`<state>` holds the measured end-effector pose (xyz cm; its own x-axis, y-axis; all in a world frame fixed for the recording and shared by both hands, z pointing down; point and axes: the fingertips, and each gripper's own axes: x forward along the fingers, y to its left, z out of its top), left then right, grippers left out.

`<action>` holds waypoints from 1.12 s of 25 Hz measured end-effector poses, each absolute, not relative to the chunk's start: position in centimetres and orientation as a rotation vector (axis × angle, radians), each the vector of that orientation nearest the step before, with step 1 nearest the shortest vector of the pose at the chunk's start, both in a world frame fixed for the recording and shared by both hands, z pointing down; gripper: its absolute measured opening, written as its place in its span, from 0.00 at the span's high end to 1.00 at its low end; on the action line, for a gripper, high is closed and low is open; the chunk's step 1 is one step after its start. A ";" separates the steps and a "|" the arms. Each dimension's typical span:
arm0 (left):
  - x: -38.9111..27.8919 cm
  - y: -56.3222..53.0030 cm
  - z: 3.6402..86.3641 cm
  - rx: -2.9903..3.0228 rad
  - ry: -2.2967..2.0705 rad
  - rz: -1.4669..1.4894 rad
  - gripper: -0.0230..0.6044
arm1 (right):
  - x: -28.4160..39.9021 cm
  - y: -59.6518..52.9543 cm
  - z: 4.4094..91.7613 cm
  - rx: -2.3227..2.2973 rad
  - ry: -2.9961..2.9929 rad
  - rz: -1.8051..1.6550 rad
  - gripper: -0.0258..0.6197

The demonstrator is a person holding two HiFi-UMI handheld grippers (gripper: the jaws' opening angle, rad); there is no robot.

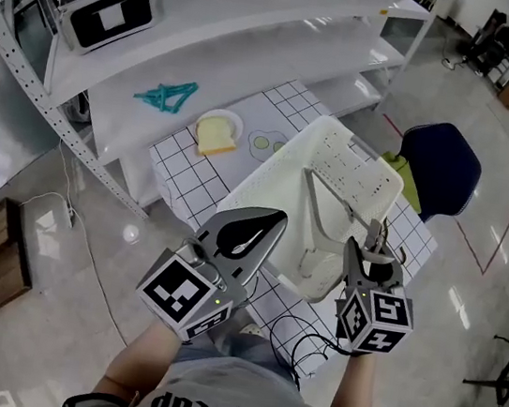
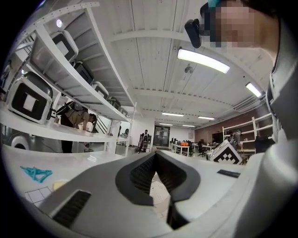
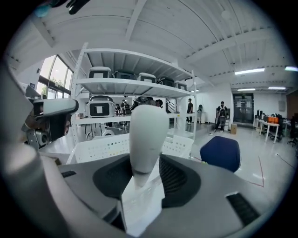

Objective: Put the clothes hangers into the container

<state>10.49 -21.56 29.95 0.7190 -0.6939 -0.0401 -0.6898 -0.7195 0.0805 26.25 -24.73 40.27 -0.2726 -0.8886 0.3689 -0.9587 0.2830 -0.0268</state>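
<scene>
A white perforated container [image 1: 283,169] lies tilted on the checkered table [image 1: 179,172]. A white clothes hanger [image 1: 317,198] rests inside it. Its rounded end [image 3: 148,130] stands upright between the jaws of my right gripper [image 1: 375,252], which are spread wide with a gap at the pads. The container's wall [image 3: 100,148] shows just beyond. My left gripper [image 1: 266,223] hovers over the container's near left edge with its jaws together and nothing between them. A teal hanger [image 1: 166,95] lies on the low white shelf, also visible in the left gripper view [image 2: 36,173].
A plate with toast [image 1: 216,132] sits at the table's far corner. A blue chair [image 1: 442,169] stands right of the container. White metal shelving [image 1: 263,19] with machines runs behind. Black cables [image 1: 295,341] lie at the table's near edge.
</scene>
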 end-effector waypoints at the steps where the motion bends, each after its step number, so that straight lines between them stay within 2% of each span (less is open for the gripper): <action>1: 10.6 -21.5 29.9 2.860 -1.139 -0.106 0.93 | 26.2 -24.4 40.1 1.696 -2.282 0.362 0.66; 20: 12.1 -18.9 29.6 2.942 -0.858 -0.146 0.93 | 25.0 -17.8 37.8 1.871 -2.237 0.363 0.67; 28: 11.5 -17.7 29.4 2.968 -0.738 -0.163 0.93 | 21.9 -15.5 36.0 1.889 -2.279 0.325 0.78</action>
